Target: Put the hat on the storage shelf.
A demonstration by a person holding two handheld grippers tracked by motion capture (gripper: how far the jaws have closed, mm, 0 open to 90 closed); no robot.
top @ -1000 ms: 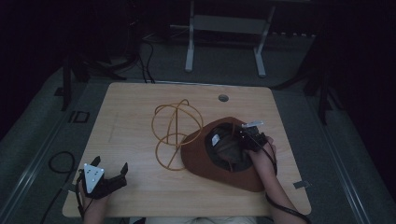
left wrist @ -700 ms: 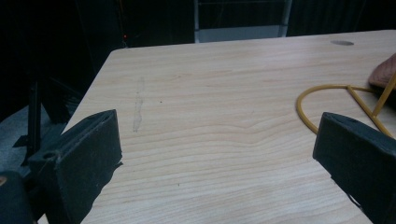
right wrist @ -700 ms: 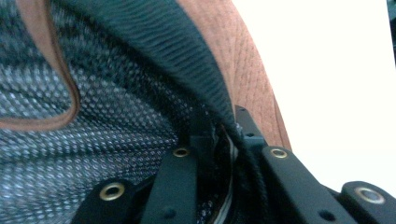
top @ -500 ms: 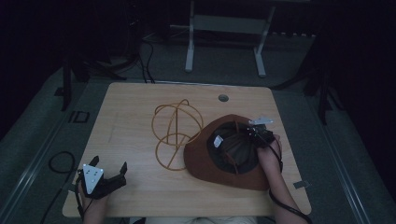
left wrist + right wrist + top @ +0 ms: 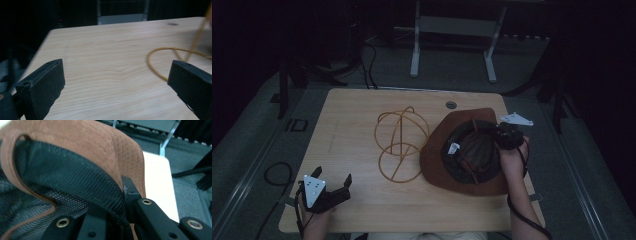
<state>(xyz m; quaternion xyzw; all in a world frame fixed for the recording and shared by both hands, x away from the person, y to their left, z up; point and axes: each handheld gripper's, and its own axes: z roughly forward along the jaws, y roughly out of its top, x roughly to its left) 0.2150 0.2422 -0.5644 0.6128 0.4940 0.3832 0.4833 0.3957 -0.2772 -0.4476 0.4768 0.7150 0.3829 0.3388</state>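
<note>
A brown hat with a dark mesh lining lies crown down on the right half of the wooden table. My right gripper is shut on the hat's right edge, which it holds raised. In the right gripper view the brown edge and mesh are pinched between the jaws of the right gripper. A yellow wire frame of rings stands left of the hat. My left gripper rests open at the table's front left corner. In its own view the left gripper faces bare wood, with the wire ring beyond.
A round cable hole sits near the table's far edge. Behind the table stands a grey metal frame on the floor. A black cable loops on the floor at the left.
My right gripper has closed on the hat's edge, then risen and drifted right with it, tipping the hat up. The left gripper has stayed put.
</note>
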